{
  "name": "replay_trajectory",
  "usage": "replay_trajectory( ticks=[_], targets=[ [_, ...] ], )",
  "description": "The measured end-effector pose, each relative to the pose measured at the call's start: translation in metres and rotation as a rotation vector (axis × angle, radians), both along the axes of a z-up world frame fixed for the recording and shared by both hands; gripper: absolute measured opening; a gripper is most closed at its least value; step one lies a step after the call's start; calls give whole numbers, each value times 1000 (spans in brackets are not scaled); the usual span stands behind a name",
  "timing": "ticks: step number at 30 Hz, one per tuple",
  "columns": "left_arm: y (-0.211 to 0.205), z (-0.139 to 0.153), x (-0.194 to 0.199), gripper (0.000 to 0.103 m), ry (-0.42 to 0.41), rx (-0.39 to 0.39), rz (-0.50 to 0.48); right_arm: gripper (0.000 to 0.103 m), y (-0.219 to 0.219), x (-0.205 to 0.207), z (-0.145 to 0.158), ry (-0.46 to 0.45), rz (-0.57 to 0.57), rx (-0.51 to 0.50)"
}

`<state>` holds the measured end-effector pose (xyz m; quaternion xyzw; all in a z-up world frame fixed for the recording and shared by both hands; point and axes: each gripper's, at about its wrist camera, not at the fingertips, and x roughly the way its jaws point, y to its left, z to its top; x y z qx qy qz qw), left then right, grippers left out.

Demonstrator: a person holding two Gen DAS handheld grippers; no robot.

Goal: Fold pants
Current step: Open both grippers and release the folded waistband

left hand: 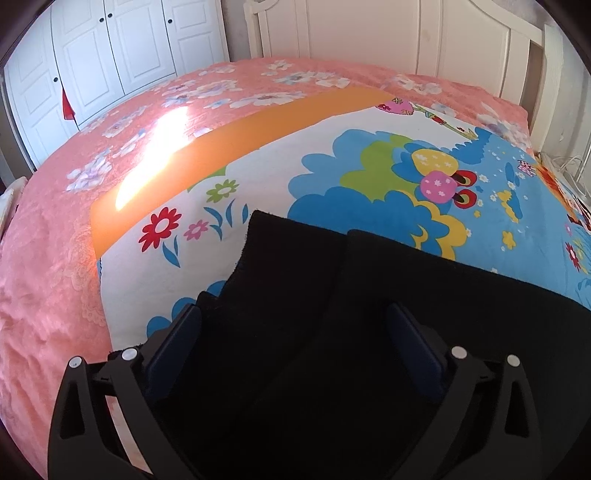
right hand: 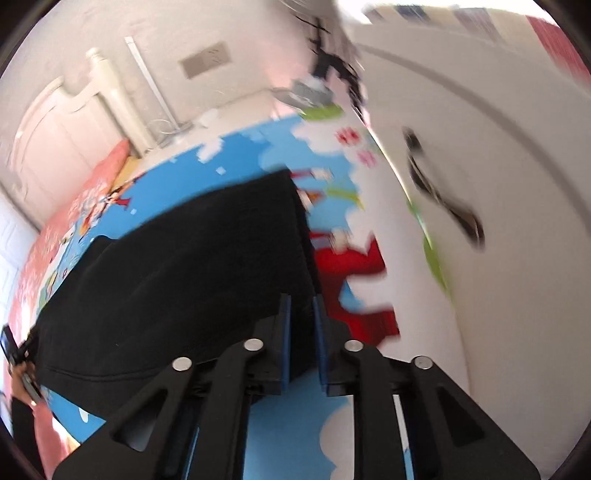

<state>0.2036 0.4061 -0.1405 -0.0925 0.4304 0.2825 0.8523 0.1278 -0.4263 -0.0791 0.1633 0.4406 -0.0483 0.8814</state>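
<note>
While black pants [left hand: 314, 295] lie spread on cartoon sheet [left hand: 351, 155] over pink blanket [left hand: 55, 240], I see my left gripper [left hand: 295, 325] just above cloth, jaws wide, holding nothing. Two dark leg ends point toward headboard [left hand: 369, 33]. My right gripper [right hand: 301, 310] has jaws narrow, pinching edge of pants at corner fold. Right view blurred; white door [right hand: 480, 166] close beside. Wardrobe [left hand: 110, 55] at far left.
</note>
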Motion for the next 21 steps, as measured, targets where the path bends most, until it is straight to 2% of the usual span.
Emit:
replay_trajectory(
  ticks=[5, 7, 8, 9, 11, 13, 16, 18, 19, 20, 21],
  targets=[
    [1, -1, -3, 101, -1, -9, 1, 17, -17, 9, 16, -9, -62, -38],
    [1, -1, -2, 101, -3, -5, 1, 32, -24, 16, 15, 18, -40, 4],
    [1, -1, -2, 101, -4, -3, 2, 60, -25, 20, 16, 14, -28, 22],
    [1, -1, -1, 101, -2, -1, 3, 83, -25, 24, 16, 3, -18, 29],
    [0, -1, -1, 101, 1, -1, 8, 84, -21, 40, 12, -6, 30, 38],
    [0, -1, 0, 101, 3, -2, 11, 79, -17, 57, 8, 2, 59, 37],
    [0, -1, 0, 101, 2, -3, 10, 62, -13, 86, -7, 54, 93, 23],
    [-1, -1, 0, 101, 3, -1, 11, 26, -14, 103, -19, 85, 116, 24],
    [-1, -1, 0, 101, 3, 0, 11, 15, -14, 109, -23, 103, 117, 20],
    [-1, -1, 0, 101, 2, -1, 11, 7, -13, 116, -21, 110, 112, -16],
    [-1, -1, 0, 101, 1, -2, 10, 6, -12, 119, -15, 83, 134, -14]
  ],
)
